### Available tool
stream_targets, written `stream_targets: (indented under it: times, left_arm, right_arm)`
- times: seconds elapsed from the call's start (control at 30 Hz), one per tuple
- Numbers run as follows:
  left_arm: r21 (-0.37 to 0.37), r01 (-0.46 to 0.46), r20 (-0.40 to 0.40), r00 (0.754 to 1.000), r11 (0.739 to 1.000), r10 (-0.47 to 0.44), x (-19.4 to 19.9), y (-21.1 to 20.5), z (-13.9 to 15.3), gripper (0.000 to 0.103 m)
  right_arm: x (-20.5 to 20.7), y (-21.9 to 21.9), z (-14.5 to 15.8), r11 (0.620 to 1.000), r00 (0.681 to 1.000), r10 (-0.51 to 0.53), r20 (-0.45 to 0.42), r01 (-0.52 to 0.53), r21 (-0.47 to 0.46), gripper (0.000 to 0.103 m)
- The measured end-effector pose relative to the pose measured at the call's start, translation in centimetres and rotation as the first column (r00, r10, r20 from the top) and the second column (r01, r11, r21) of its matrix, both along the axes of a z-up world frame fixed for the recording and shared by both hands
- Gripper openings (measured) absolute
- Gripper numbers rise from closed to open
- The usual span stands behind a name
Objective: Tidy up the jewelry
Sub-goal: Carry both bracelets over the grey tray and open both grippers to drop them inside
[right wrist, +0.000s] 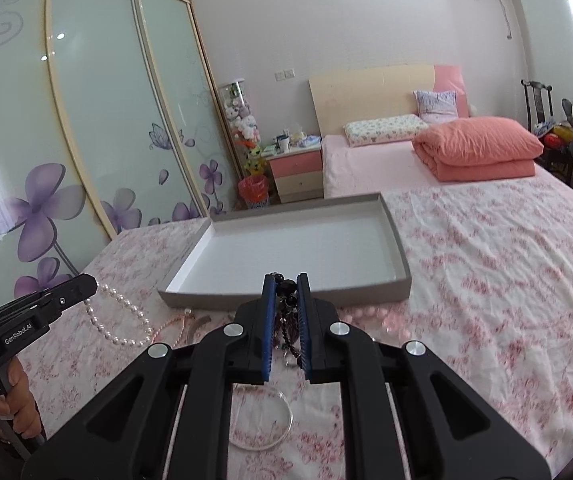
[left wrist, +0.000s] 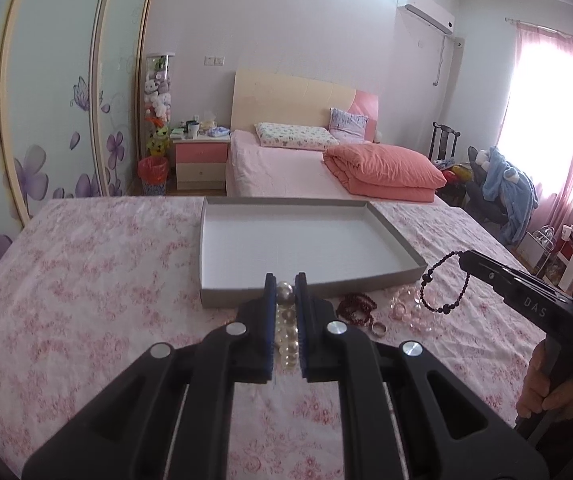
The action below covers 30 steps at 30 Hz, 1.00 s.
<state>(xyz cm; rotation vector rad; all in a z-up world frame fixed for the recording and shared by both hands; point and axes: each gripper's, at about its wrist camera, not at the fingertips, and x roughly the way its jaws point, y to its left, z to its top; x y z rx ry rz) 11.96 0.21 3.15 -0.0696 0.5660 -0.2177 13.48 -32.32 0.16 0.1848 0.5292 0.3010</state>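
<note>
The left gripper (left wrist: 285, 280) has its jaws clamped on a pearl necklace (left wrist: 285, 298): one large bead sits at the very tips and a row of beads runs back between the blue pads. In the right wrist view the rest of that strand (right wrist: 118, 320) hangs from the jaw tips in a loop whose bottom reaches the pink floral bedspread (left wrist: 86, 280).

The right gripper (right wrist: 285, 280) has its jaws clamped on a dark bead bracelet (right wrist: 286, 304), its beads bunched between the pads. From the left wrist view the bracelet (left wrist: 444, 284) dangles as an open loop from the jaw tips, clear of the bedspread.

A shallow grey box (left wrist: 402, 248) with a white floor lies on the bedspread just ahead of both grippers, with nothing in it.

Between the two grippers, near the box's front wall, lie a dark red bead bracelet (left wrist: 356, 306), a ring (left wrist: 498, 330)... The left gripper (left wrist: 285, 280) has its jaws clamped on a pearl necklace (left wrist: 285, 298). One large bead sits at the jaw tips and a row of beads runs back between the blue pads. In the right wrist view the rest of the strand (right wrist: 118, 320) hangs from the jaw tips in a loop, its lowest part at the pink floral bedspread (left wrist: 86, 280).

The right gripper (right wrist: 285, 280) has its jaws clamped on a dark bracelet (right wrist: 286, 304), with the beads bunched between the pads. In the left wrist view this bracelet (left wrist: 444, 284) dangles from the jaw tips as an open loop, clear of the bedspread.

A shallow grey box (left wrist: 402, 248) with a white floor lies on the bedspread just ahead of both grippers, and nothing is in it.

Near the box's front wall, between the grippers, lie a dark red bracelet (left wrist: 356, 306), a ring (left wrist: 378, 330) and a pale pink bracelet (left wrist: 406, 308). A clear bangle (right wrist: 262, 428) lies on the bedspread under the right gripper.

A hand (left wrist: 546, 384) grips the right gripper's handle, and another hand (right wrist: 2, 404) grips the left one's.
</note>
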Motion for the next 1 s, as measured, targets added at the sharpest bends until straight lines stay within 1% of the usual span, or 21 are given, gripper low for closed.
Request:
stream_targets:
  times: [0.23,0.4,0.67,1.0]
  left_arm:
    - [-0.013,0.002,0.039,0.999,1.000,-0.002,2.6,-0.3,1.5,0.010]
    - [-0.016,-0.010,0.042,0.999,1.000,0.010,5.3,-0.4,1.7,0.010]
    - [0.000,-0.025,0.017,1.000,1.000,0.025,10.3,-0.7,0.5,0.010]
    - [0.016,-0.015,-0.027,1.000,1.000,0.015,15.8,-1.5,-1.6,0.010]
  right_arm:
    - [2.5,-0.2,1.4,1.000,0.999,-0.016,0.045,0.017,-0.008,0.012]
    - [5.1,-0.3,1.5,1.000,0.999,-0.026,0.046,0.026,-0.004,0.012]
    - [9.4,-0.1,0.2,1.000,1.000,-0.025,0.001,0.025,-0.007,0.012]
    - [14.1,-0.3,-2.6,0.999,0.994,-0.035,-0.100,0.037,0.010,0.012]
